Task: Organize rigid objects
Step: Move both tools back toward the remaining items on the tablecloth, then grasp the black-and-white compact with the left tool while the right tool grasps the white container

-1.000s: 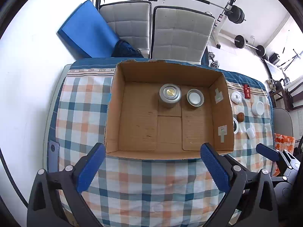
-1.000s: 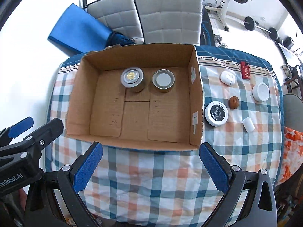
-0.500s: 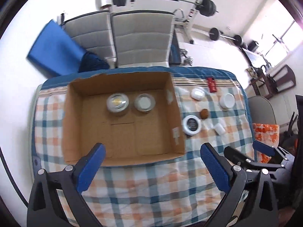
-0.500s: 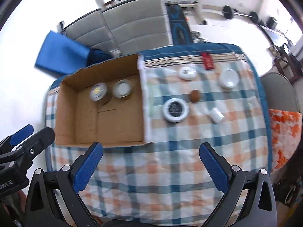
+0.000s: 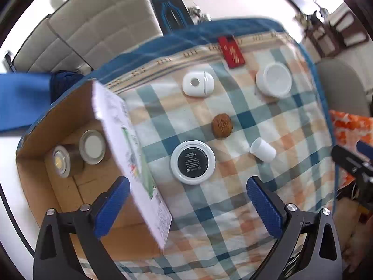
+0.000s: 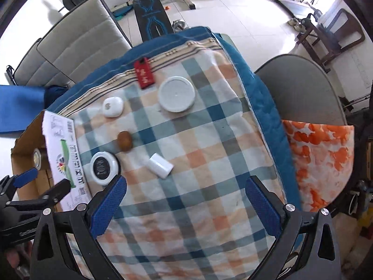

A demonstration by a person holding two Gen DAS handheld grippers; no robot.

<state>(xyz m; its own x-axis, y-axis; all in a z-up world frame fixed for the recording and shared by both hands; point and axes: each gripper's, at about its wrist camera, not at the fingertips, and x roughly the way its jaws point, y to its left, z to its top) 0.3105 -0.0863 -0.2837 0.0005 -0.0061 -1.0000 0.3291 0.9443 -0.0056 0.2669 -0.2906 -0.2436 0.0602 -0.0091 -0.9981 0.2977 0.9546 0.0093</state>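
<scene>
Checked cloth (image 5: 209,210) now fills view, box (image 5: 70,116) shifted left.

**Cloth, cardboard, metal and plastic under my cameras**

I see a woven checked tablecloth (image 5: 233,198), matt and soft. The cardboard box (image 5: 70,116) is raw brown inside, printed white outside. Two tins (image 5: 92,147) in it look like brushed metal. The round compact (image 5: 193,161) and lidded jar (image 5: 274,80) are glossy white plastic; the walnut (image 5: 222,126) is rough, wrinkled brown.
</scene>
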